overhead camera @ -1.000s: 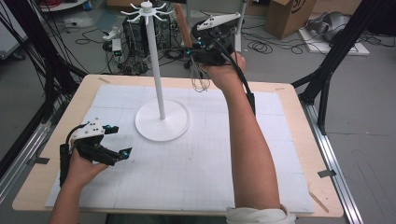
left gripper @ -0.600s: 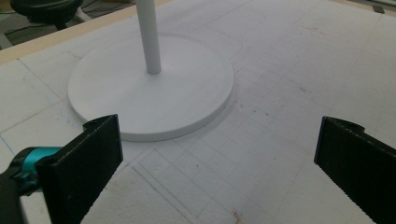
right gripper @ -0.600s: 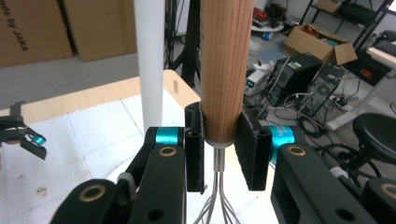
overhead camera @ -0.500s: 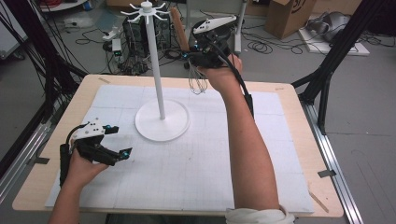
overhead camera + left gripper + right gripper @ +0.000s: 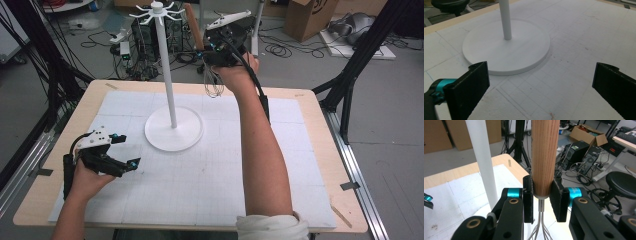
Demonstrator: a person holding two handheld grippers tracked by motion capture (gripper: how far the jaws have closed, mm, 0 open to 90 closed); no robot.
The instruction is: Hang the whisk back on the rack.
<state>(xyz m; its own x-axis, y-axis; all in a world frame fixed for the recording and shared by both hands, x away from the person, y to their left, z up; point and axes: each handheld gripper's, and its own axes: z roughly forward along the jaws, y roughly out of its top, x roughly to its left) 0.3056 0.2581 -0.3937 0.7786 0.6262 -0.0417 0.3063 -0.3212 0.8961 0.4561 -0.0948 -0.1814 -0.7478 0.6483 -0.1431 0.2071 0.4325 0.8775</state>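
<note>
A whisk with a wooden handle and wire loops hangs upright, wires down, high over the table's far side. My right gripper is shut on the handle's lower end, just right of the white stand's pole. The stand has a round base and short hook arms at its top. My left gripper rests low over the mat at the near left, open, with nothing between its jaws; its own view shows the stand's base just ahead.
A white gridded mat covers the wooden table. Beyond the far edge lie cables, computer cases, cardboard boxes and a black stool on the floor. Black frame legs stand at the table's right.
My right gripper has moved slightly left with the whisk, closer to the stand's pole. The left gripper has stayed put.
</note>
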